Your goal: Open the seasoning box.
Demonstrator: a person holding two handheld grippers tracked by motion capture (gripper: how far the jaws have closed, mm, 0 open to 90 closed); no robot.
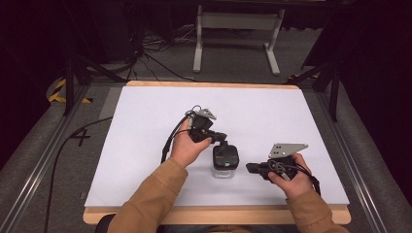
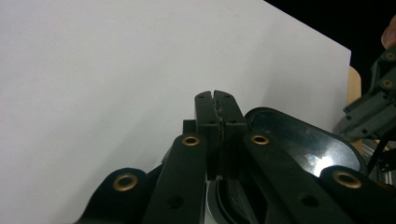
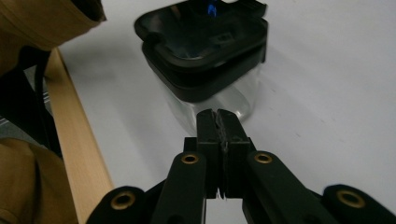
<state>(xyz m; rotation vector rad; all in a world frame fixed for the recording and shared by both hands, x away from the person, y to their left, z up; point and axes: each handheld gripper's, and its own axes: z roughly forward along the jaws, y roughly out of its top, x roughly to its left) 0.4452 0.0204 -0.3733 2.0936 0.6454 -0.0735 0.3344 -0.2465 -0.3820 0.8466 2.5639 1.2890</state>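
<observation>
1. On the white table (image 1: 145, 145), plenty of bare room left and far side; the wooden front edge (image 1: 218, 213) sits near the person's sleeves.
2. Centre-front stands the clear jar (image 1: 225, 162) with its black lid (image 3: 201, 42) on, upright, between the two hands.
3. Left gripper (image 1: 219, 137) rests at the lid's far edge, jaws pressed together with nothing visibly between them.
4. Right gripper (image 1: 250, 168) sits just beside the jar, jaws closed together and empty, apart from the glass.
5. By my read, the lid looks seated; whether opening or closing is left, I can't tell.
</observation>
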